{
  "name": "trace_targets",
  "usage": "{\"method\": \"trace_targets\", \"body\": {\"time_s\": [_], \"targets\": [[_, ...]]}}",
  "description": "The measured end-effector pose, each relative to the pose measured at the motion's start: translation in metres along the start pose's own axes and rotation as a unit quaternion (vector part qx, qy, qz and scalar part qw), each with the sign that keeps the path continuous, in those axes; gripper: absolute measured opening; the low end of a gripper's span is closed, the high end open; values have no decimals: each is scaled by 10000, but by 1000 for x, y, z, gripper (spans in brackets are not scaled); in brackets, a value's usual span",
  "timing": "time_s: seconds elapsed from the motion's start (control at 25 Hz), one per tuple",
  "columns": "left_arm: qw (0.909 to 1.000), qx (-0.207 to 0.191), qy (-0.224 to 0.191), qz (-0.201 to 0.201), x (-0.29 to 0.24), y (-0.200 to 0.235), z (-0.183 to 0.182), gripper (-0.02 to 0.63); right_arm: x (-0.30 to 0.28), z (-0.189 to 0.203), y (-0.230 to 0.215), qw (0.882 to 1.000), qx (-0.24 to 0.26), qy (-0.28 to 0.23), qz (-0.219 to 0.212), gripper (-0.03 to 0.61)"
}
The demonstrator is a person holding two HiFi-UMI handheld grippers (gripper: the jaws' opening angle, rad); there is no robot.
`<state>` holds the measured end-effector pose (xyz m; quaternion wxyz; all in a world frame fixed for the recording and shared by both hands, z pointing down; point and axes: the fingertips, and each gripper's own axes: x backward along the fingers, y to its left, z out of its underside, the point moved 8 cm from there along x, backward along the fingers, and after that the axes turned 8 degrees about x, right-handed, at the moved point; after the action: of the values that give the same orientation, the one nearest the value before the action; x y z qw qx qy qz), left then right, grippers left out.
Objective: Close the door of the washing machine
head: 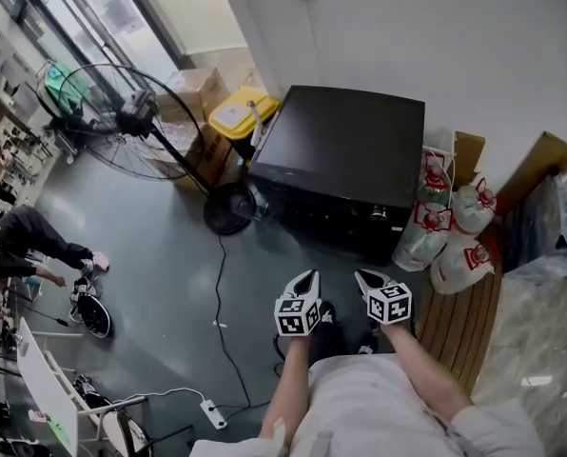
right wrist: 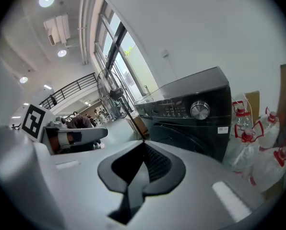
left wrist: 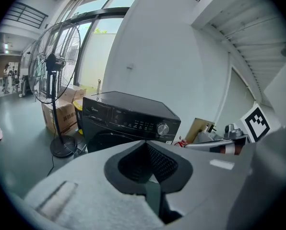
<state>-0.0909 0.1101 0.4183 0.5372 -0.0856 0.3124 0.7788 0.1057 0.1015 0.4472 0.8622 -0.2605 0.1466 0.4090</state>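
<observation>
So both grippers are up in front of the person, side by side with a small gap between them. The left gripper (head: 309, 277) has its jaws pressed together with nothing in them, which is dead clear in its own view (left wrist: 145, 143). Same for the right gripper (head: 364, 276): jaws closed tight on nothing (right wrist: 144, 143). Each one points slightly downward.

The washing machine (head: 345, 150) is a black front loader sitting straight ahead of both grippers, clearly apart from them, with bare grey floor (head: 169, 284) in between. From the left gripper it's just past the jaw tips (left wrist: 128, 116), and from the right gripper it's ahead and a bit to the right (right wrist: 191, 111). The round door (right wrist: 181, 137) is on the side facing the grippers, and in the right gripper view it looks flush with the front panel. Neither gripper touches it.

Ahead and to the right of the right gripper is a bunch of clear water jugs (head: 455, 231) with red tags, snug against the washer's side. Ahead and left of the left gripper is a big pedestal fan (head: 122, 122), its base just beside the washer's corner, with a yellow-lidded bin (head: 238, 112) behind it.
</observation>
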Motion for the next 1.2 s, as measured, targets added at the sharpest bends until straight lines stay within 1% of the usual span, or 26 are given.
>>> {"method": "trace_targets", "body": {"time_s": [0.12, 0.36, 0.88, 1.2], "targets": [[10000, -29, -53, -15, 2, -2, 0, 3, 7, -1, 1, 9999, 129, -44, 17, 2], [9999, 1, -103, -96, 3, 0, -3, 3, 17, -1, -3, 9996, 228, -110, 87, 2], [9999, -19, -131, -83, 3, -2, -3, 3, 20, -8, -3, 9992, 358, -185, 66, 2], [9999, 4, -87, -60, -1, -6, -3, 3, 25, -9, -7, 9992, 320, -209, 85, 2]]}}
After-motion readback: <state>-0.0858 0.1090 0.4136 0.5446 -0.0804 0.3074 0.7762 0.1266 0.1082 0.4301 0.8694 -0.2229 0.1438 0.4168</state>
